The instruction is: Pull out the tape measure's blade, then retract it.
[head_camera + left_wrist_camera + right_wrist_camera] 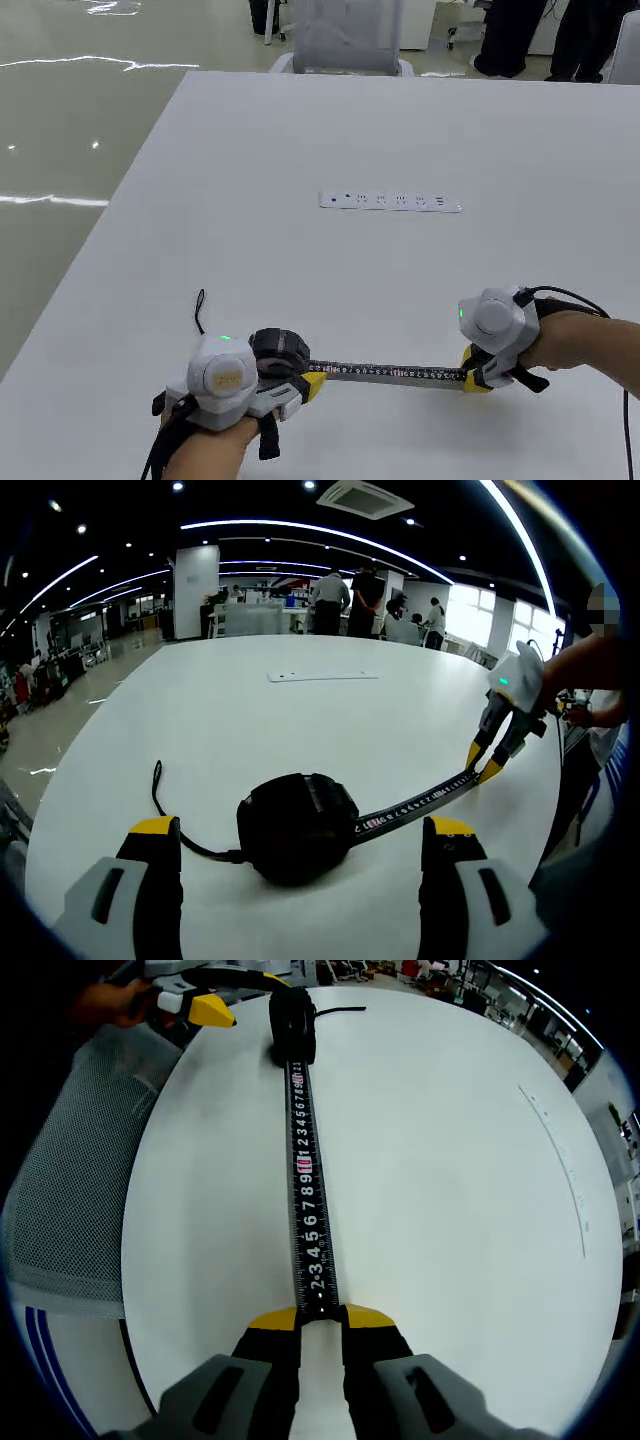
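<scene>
head view shows the tape measure [279,350] on the white table [400,130], between the wide-open jaws of the left gripper [302,826]. the right gripper [320,1317] pinches the tip of its long blade [305,1160].

L gripper [302,826] sits low in front of the body, held from behind by L hand [215,445]. Its fingers [152,875] are spread wide, yellow tips fwd. R gripper [320,1317] is out to the right w/ R hand [560,338] wrapped round it, forearm [615,352] coming in from the right edge. Its fingers [272,1320] are pinched on the blade [305,1190] end. Grippers point roughly toward each other.
</scene>
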`<state>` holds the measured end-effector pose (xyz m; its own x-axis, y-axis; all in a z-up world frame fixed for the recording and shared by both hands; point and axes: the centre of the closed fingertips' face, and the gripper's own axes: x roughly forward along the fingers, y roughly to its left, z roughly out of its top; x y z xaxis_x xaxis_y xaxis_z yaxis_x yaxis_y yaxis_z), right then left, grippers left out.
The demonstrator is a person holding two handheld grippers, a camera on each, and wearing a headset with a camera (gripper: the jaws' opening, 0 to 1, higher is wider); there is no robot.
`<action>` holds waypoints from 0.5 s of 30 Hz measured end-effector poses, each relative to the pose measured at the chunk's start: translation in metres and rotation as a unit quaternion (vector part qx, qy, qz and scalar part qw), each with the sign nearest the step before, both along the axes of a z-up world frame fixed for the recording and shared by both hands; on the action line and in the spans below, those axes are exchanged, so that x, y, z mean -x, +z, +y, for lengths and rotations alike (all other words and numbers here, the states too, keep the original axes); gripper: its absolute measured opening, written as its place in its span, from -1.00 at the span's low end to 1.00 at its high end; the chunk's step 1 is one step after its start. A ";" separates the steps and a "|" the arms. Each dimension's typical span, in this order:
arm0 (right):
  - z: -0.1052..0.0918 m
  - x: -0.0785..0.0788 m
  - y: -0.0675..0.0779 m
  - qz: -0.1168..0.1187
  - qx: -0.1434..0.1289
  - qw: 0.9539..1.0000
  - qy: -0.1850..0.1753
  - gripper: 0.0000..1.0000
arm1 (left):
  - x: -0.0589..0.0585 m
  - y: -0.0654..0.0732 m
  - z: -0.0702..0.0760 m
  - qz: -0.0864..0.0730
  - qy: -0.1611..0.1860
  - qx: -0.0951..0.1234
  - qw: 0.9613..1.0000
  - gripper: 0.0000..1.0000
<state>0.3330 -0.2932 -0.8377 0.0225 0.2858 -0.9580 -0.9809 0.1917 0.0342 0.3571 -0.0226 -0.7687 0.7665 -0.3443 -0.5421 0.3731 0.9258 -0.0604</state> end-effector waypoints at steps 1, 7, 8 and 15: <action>0.000 0.000 0.000 0.000 0.001 1.000 -0.001 -0.71 | -0.001 -0.001 0.000 0.001 0.003 0.000 1.000 0.98; 0.000 0.000 0.001 0.003 -0.006 1.000 -0.017 -0.71 | -0.006 -0.013 0.005 0.006 0.019 -0.015 1.000 0.98; 0.000 -0.001 0.000 0.002 -0.007 1.000 -0.016 -0.71 | -0.006 -0.013 0.006 0.009 0.024 -0.014 1.000 0.98; 0.001 0.000 0.000 0.001 0.006 1.000 -0.011 -0.71 | -0.015 -0.012 0.002 0.009 0.046 0.001 0.999 0.98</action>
<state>0.3328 -0.2926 -0.8373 0.0262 0.2732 -0.9616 -0.9764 0.2132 0.0340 0.3721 -0.0207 -0.7811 0.7848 -0.2750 -0.5553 0.2859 0.9557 -0.0692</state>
